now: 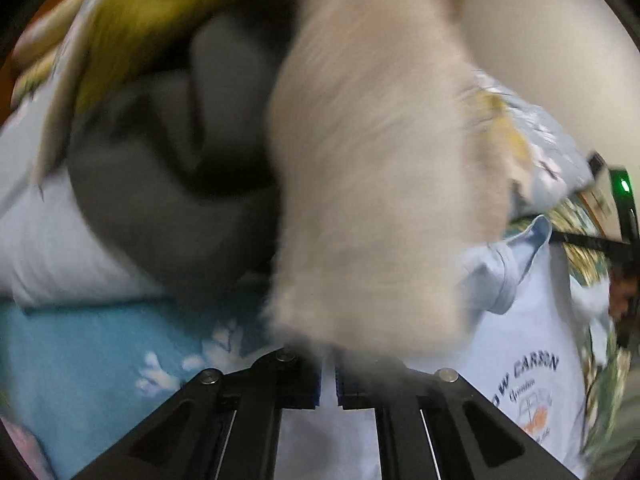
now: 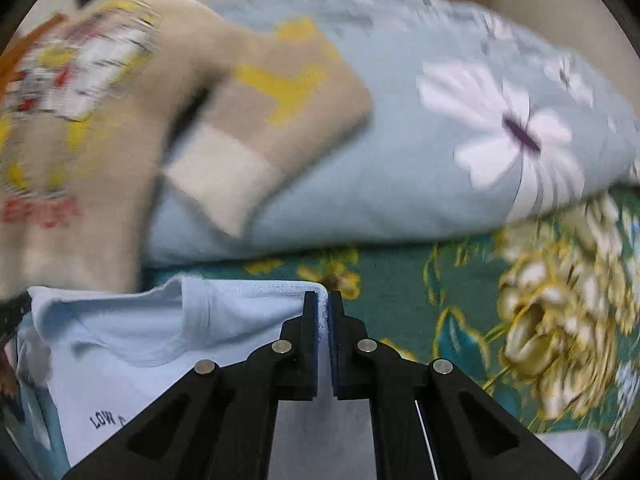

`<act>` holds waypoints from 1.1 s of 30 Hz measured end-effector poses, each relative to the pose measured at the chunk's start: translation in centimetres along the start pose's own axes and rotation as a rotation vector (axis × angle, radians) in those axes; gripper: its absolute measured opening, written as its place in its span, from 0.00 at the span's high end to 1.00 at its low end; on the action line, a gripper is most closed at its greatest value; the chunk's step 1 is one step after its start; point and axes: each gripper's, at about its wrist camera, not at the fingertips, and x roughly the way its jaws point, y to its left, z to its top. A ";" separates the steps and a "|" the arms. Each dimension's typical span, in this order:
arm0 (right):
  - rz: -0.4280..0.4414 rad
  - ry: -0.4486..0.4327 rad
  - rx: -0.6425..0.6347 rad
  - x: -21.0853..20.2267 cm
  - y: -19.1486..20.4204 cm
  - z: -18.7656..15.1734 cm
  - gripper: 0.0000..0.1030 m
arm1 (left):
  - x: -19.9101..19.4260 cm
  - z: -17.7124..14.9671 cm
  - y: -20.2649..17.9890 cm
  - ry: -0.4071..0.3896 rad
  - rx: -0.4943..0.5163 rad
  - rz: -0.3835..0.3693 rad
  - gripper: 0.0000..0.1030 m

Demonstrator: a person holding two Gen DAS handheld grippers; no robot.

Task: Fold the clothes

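A light blue T-shirt (image 2: 168, 344) with dark "LOW CARBON" print lies on the bed. My right gripper (image 2: 323, 308) is shut on its folded shoulder edge. In the left wrist view the same shirt (image 1: 532, 320) shows at the right. My left gripper (image 1: 328, 364) is shut on light blue fabric of the shirt, and a blurred cream garment (image 1: 372, 168) hangs right in front of it, hiding much of the view.
A teal floral bedsheet (image 2: 460, 304) covers the bed. A pale blue flowered quilt (image 2: 440, 152) is bunched at the back. A beige printed garment (image 2: 92, 128) lies on the left. A grey garment (image 1: 172, 200) and an olive one (image 1: 152, 12) are piled behind.
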 end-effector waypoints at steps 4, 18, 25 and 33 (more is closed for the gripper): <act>-0.017 0.010 0.038 0.0 0.3 -0.7 0.95 | -0.4 -0.3 -1.0 0.022 0.051 0.054 0.84; 0.100 0.018 0.226 -13.5 -1.1 -21.4 0.65 | -9.3 -14.4 -0.9 0.130 -0.157 -0.098 0.47; 0.146 0.129 0.446 -15.6 -4.3 -34.3 0.54 | -10.4 -23.6 -5.0 0.235 -0.176 -0.203 0.46; 0.115 0.109 0.566 -15.0 -5.2 -36.4 0.67 | -15.0 -27.5 -5.8 0.285 -0.183 -0.303 0.46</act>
